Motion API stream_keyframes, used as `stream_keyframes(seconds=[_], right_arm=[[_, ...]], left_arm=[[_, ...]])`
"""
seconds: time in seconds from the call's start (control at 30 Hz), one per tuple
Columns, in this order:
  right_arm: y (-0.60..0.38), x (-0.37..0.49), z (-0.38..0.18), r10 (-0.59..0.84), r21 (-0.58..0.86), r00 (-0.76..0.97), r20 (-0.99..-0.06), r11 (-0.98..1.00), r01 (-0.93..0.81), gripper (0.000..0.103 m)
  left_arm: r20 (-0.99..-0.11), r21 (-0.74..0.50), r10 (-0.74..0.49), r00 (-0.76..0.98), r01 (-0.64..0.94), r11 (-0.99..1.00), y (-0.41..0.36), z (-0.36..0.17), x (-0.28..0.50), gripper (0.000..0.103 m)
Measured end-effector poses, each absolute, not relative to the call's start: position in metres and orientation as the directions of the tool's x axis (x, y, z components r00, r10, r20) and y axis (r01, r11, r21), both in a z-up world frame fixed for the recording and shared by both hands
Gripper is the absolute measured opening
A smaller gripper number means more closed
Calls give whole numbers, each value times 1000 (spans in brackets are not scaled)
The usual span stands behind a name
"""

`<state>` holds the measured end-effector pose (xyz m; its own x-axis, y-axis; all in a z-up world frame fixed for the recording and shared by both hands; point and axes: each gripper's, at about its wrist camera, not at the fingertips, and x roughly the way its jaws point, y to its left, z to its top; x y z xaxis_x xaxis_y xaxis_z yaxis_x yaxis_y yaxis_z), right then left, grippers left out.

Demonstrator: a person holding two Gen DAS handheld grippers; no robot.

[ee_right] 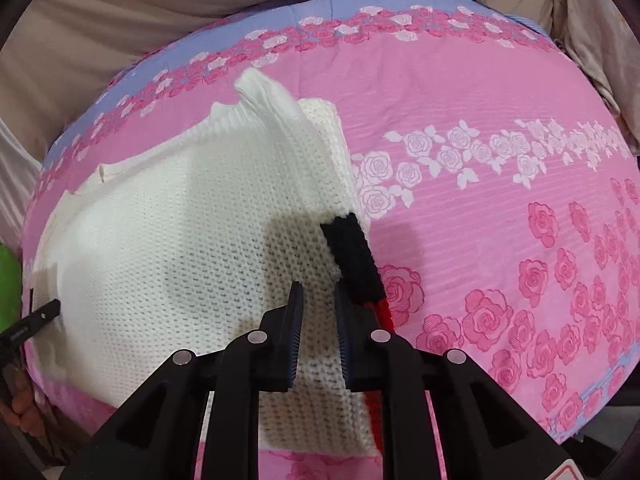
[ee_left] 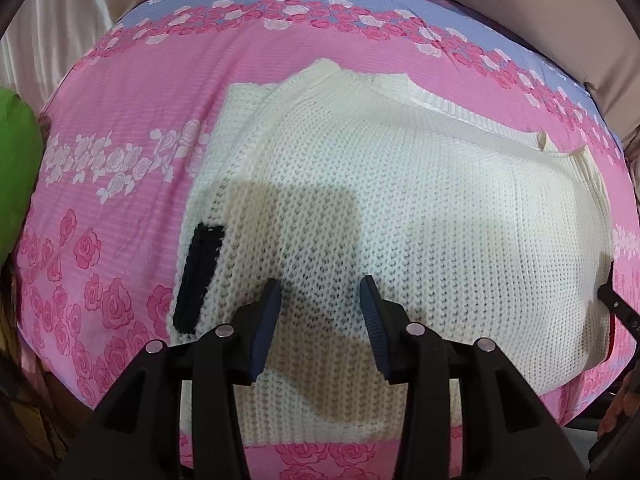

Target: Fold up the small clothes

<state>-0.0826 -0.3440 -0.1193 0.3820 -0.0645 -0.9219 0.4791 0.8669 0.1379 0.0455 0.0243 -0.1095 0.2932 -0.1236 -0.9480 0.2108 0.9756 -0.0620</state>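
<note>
Left wrist view: white knit sweater [ee_left: 400, 208] lies flat on the pink floral bed [ee_left: 120, 128]; left hand-held gripper [ee_left: 320, 292] hovers part-open, empty. Right hand-held gripper [ee_right: 318, 300] narrow, unclamped—pinch both layers near the black trim [ee_right: 352, 256] for a neat fold.

A: Sweater [ee_left: 400, 216] under the left gripper [ee_left: 320, 304] = chunky white knit, rough, matt, w/ ribbed hem on its far side.
B: Black strip [ee_right: 352, 256] just ahead of the right gripper [ee_right: 318, 312]?
A: Fuzzy knit, matt.
B: Grippers?
A: Matt black plastic, shiny metal pins, ribbed blue pads [ee_left: 374, 320].
B: Underneath?
A: Bed sheet [ee_right: 500, 92], thin printed cloth, faintly ribbed, matt.
</note>
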Motion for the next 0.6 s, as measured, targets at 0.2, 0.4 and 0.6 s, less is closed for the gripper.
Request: stream_keyframes(seconds=[0.2, 0.4, 0.6], right_arm=[[-300, -60, -58, 12, 232, 517, -856, 903, 361, 21], [-278, 9, -49, -70, 103, 532, -844, 952, 289, 20], [-359, 32, -75, -114, 106, 467, -877, 902, 419, 65]], left_arm=[[-951, -97, -156, 267, 223, 970, 31, -110, 52, 41], [-944, -131, -185, 272, 207, 970, 37, -101, 57, 42], [-916, -149, -181, 358, 116, 982, 54, -82, 102, 56]])
